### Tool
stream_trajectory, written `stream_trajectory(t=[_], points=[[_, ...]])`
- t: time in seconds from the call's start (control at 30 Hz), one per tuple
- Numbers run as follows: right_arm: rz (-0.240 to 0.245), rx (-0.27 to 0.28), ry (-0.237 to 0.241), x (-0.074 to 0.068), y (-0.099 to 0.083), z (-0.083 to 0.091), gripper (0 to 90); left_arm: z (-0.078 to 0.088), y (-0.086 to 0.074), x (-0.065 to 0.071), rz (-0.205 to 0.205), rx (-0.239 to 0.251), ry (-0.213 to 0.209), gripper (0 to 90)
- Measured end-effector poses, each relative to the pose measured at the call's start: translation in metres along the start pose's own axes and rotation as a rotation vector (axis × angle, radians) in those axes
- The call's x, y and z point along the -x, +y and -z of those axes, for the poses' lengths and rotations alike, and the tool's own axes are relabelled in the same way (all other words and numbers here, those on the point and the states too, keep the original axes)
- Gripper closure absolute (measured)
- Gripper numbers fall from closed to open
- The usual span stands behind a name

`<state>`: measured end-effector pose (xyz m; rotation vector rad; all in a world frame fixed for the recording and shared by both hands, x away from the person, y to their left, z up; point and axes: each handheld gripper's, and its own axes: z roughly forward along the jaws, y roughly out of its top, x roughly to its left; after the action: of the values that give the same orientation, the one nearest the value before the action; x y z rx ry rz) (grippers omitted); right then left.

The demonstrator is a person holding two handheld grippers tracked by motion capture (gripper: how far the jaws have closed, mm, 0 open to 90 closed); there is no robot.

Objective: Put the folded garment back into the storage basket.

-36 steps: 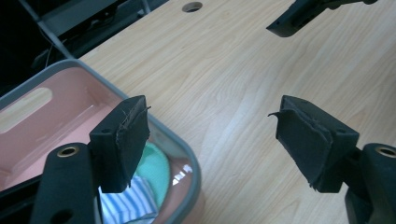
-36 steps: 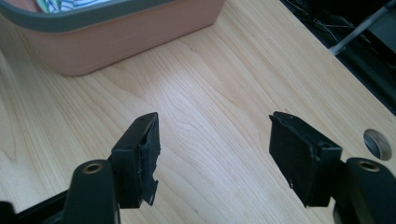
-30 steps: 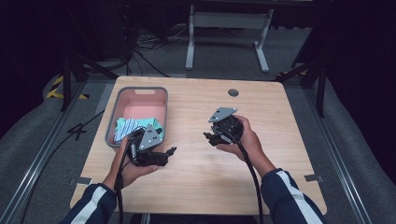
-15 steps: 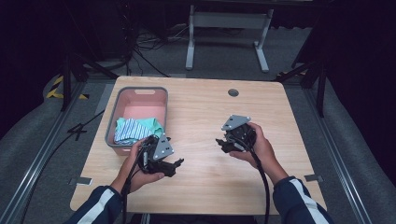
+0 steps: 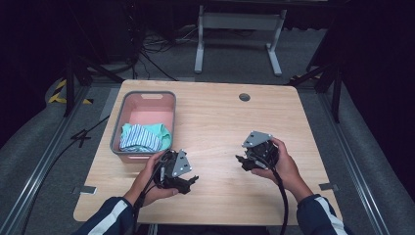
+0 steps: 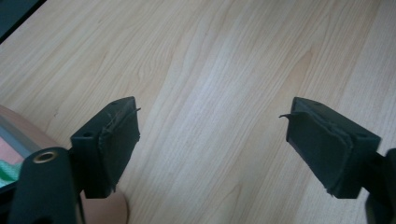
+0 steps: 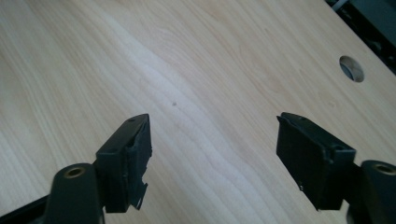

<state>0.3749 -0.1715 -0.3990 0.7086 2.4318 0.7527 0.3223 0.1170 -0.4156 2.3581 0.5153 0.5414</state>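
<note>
Pale matt wood-grain table; smooth pink plastic basket holding soft striped cloth.

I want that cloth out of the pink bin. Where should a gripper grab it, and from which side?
Pinch a raised fold of the crumpled cloth from straight above. The bin walls block a sideways approach, and the left gripper, open, is nearer.

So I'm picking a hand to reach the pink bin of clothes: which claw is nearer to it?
Left. The left claw sits just off the near right corner of the pink bin, almost beside it. The right claw is farther right, across bare table.
</note>
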Motion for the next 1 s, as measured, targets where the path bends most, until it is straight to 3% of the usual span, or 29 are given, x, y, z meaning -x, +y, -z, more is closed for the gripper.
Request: stream_trajectory(t=[0.1,0.37,0.53,0.8,0.9,1.0], points=[[0.011,-0.015,-0.014,-0.003,-0.009,0.002,28.8,-0.004,-0.004,0.002,0.001,-0.009,-0.005,16.9],[-0.024,-0.013,0.004,-0.003,-0.035,0.005,27.6,-0.012,-0.016,0.008,0.006,-0.038,-0.052,16.7],[-0.042,-0.017,0.011,-0.002,-0.053,0.004,26.8,-0.02,-0.022,0.013,-0.015,-0.064,-0.075,16.7],[-0.09,0.004,0.036,-0.002,-0.084,0.007,25.6,-0.03,-0.03,0.022,-0.027,-0.087,-0.131,16.7],[-0.135,0.013,0.059,-0.002,-0.105,0.008,24.7,-0.033,-0.035,0.023,-0.026,-0.095,-0.168,16.7],[-0.157,0.016,0.062,-0.003,-0.118,0.008,25.0,-0.035,-0.038,0.022,-0.01,-0.077,-0.183,16.0]])
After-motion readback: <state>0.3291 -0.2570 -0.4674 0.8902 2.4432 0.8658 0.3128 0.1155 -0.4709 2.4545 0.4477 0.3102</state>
